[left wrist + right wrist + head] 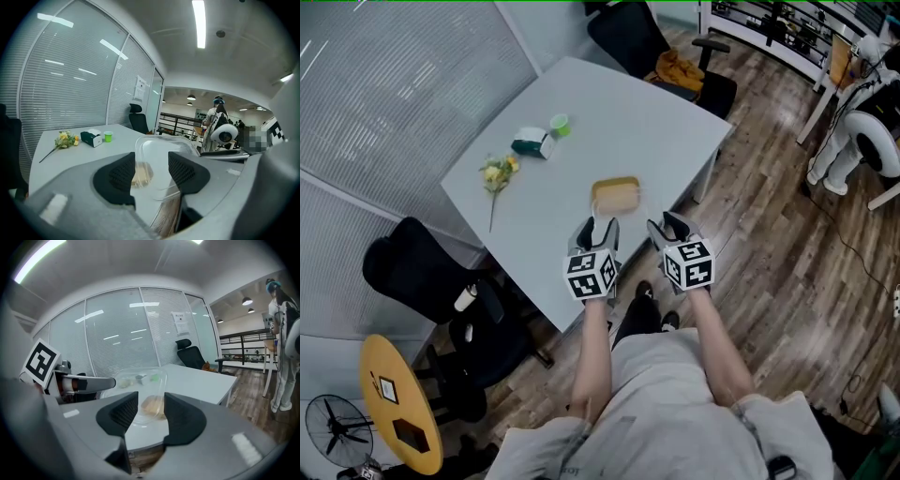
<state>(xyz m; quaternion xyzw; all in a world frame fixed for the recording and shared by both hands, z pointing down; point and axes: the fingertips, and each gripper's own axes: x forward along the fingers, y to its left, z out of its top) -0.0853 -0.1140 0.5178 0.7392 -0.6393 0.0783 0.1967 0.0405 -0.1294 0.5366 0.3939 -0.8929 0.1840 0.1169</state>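
Office bay: slatted glass partitions, wood-plank floor.

- White table point(609, 112): matt, smooth, flat top.
- Black office chair point(441, 291): padded, left of the table.
- Left gripper point(599, 225), right gripper point(667, 223): side by side over the near table edge, jaws of each spread with nothing clasped, just short of the container.
- Clear plastic container point(616, 196): thin, glossy, rounded-rectangular, lid apparently standing open, tan food inside. It sits near the table's front edge. Judged flimsy, so pinch the rim lightly and steady the base.
- Teal-and-white box point(532, 142).
- Yellow flower stem point(497, 173).
- Small green cup point(560, 124).
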